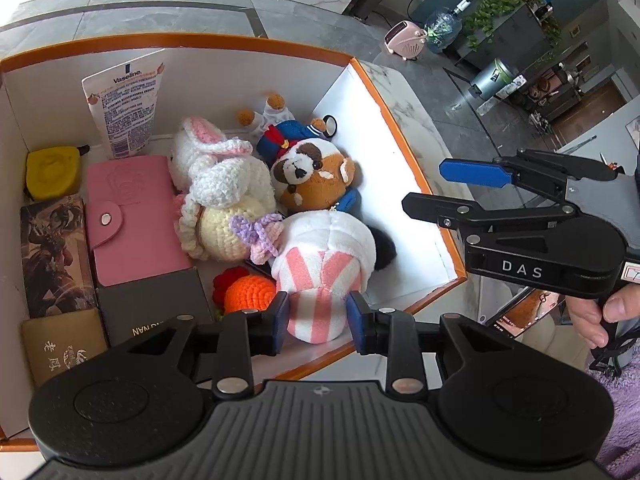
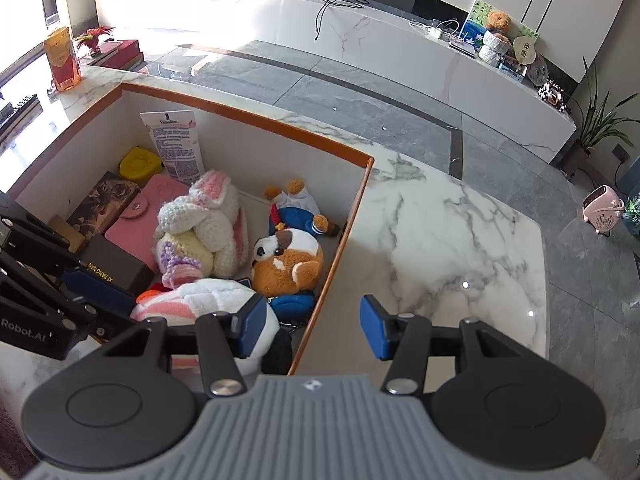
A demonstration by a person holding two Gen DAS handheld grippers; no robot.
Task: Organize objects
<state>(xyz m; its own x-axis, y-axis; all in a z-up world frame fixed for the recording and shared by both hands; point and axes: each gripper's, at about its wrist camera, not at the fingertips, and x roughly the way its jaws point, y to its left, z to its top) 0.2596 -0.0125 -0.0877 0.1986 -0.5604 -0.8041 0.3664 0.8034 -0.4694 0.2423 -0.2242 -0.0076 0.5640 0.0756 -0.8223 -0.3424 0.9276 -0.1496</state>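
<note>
gripping the pink-striped plush point(image 1: 320, 280) in the box point(image 1: 400, 92), left tool point(image 1: 318, 320); right tool point(image 2: 314, 330) released.

"Vaseline" heads the white tube point(image 1: 124, 108) leaning on the box's far wall, at 11 o'clock in the left wrist view; its fine print is illegible. "DAS" marks the right gripper point(image 1: 436, 188) body, at 3 o'clock. "XI JIANG NAN", in gold, runs along the dark box point(image 2: 116, 266). "Robot.AI" marks the left gripper point(image 2: 120, 300) body, at 9 o'clock in the right wrist view. Chinese characters mark the tan box point(image 1: 66, 346).
</note>
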